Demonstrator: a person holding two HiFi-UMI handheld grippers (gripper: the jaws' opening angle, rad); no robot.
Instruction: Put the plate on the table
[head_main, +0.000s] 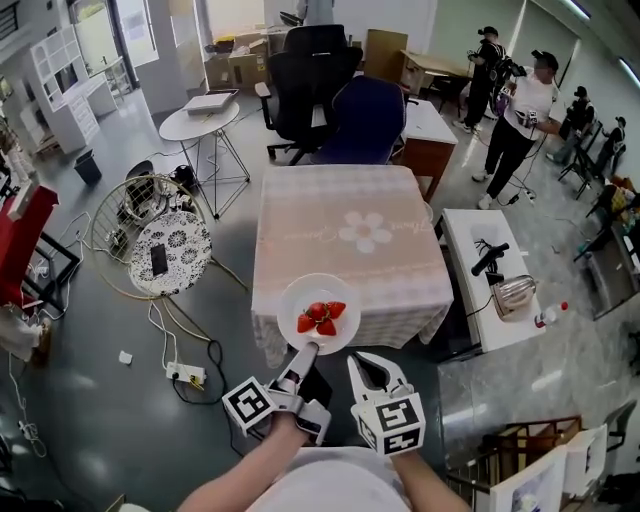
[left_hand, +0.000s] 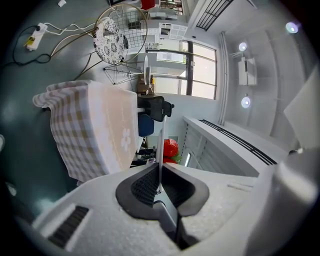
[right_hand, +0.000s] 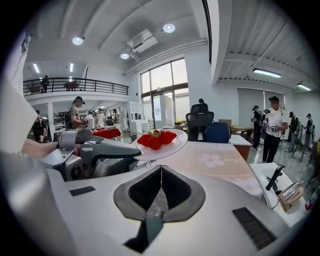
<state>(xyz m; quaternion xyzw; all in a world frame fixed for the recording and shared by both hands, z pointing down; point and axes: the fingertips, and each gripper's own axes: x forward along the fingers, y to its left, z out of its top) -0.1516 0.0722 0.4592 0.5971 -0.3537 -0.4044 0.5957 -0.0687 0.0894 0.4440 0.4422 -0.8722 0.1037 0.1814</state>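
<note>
**White plate pinched at its near rim, over the tabletop's front edge**

White and round, the plate (head_main: 318, 314) sits over the near edge of the tabletop (head_main: 350, 230), which is draped in a checked cloth. Red strawberries (head_main: 320, 317) are heaped at its middle. The left gripper (head_main: 305, 352) has its jaws nearly shut on the plate's near rim. In the left gripper view the plate (left_hand: 161, 145) runs edge-on as a thin white line straight into the closed jaws, one pad on each face. From the right gripper view the plate (right_hand: 165, 146) looks raised above the cloth, though I cannot tell whether its underside touches.

The right gripper (head_main: 360, 365) lies just beside the left one, short of the plate. Its jaws are pressed together with nothing between them. Both forearms reach forward from the bottom of the head view, with the left gripper rolled so its jaws stand above and below the rim.

Count: one plate, two grippers and at least three strawberries; the exact number is unclear.
</note>
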